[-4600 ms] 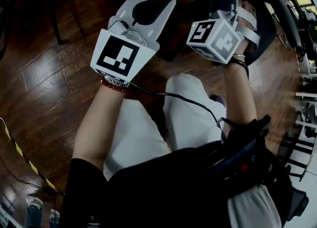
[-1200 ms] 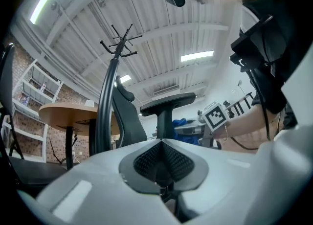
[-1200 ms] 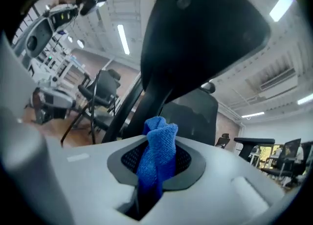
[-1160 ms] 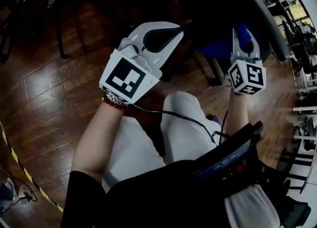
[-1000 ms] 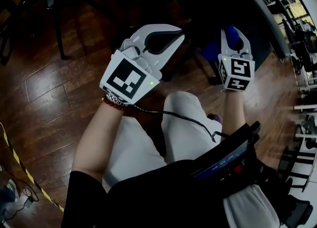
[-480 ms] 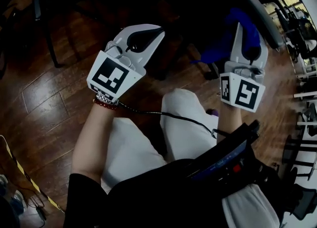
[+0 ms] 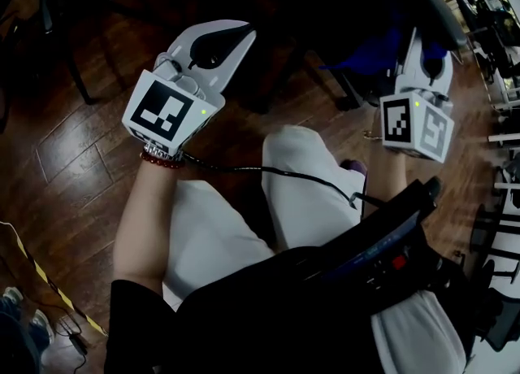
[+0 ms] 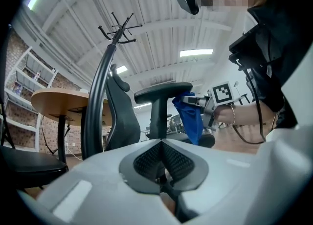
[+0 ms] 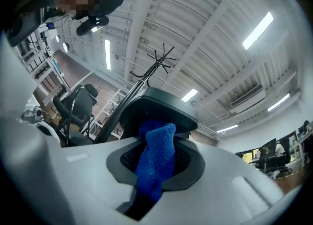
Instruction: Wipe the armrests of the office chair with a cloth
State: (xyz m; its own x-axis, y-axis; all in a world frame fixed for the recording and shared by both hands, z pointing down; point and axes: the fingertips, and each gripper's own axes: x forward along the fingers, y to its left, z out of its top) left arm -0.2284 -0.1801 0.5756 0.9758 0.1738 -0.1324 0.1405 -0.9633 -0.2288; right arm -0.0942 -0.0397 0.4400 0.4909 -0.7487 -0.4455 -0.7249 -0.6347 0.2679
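My right gripper [image 9: 157,163] is clenched on the blue cloth [image 9: 157,153]. The cloth is bunched between the pads, one end standing up past the tips and the rest trailing back into the throat. The jaws have just been easing apart a touch, but the cloth is pinched fast between them.

Just beyond the cloth, the dark underside of the armrest [image 9: 159,106] fills the far side of that view. I hold the gripper tilted upward beneath it.

In the left gripper view the armrest [image 8: 164,91] sits on its upright post [image 8: 159,119]. The cloth [image 8: 188,116] hangs from the right gripper [image 8: 198,102] at the pad's right end. It seems to brush the pad there, though I cannot be sure they touch.

My left gripper [image 8: 161,143] is closed, pads together with nothing between them. It is held well apart from the cloth, on the left.

From the head view, the left gripper [image 7: 234,32] is out over the wooden floor [image 7: 73,145]. The right gripper [image 7: 416,39] is up at the far right with the cloth [image 7: 380,49] beside it. The chair there is too dark to make out.

A round wooden table [image 8: 58,104] and a coat stand [image 8: 117,28] stand to the far left.
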